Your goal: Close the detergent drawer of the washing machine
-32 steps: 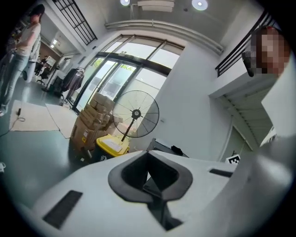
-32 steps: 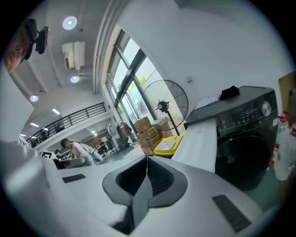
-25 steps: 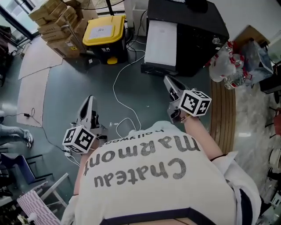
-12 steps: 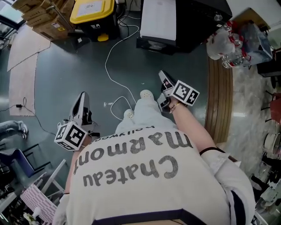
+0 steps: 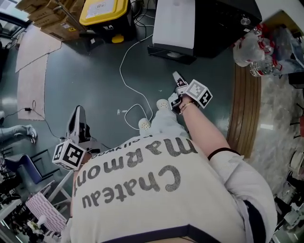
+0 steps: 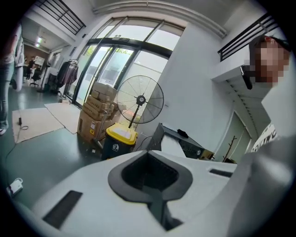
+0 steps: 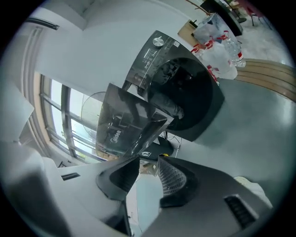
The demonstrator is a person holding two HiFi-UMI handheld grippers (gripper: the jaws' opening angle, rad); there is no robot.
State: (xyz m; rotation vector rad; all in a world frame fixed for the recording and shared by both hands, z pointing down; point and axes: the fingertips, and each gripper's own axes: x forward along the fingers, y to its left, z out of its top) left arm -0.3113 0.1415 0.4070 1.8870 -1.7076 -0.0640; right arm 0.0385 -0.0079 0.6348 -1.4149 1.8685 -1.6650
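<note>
Rigid drawer of the black washing machine (image 5: 223, 23) likely slides lightly; push its front. Right tool (image 7: 147, 170) just opened, empty; left tool (image 5: 78, 114) together.

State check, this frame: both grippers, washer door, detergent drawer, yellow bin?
left gripper: shut, empty.
right gripper: open, nothing between the fingers, which have just been opening.
washing machine door: open, swung out from the front.
detergent drawer: cannot be made out in any view.
yellow-lidded bin: lid shut.
</note>
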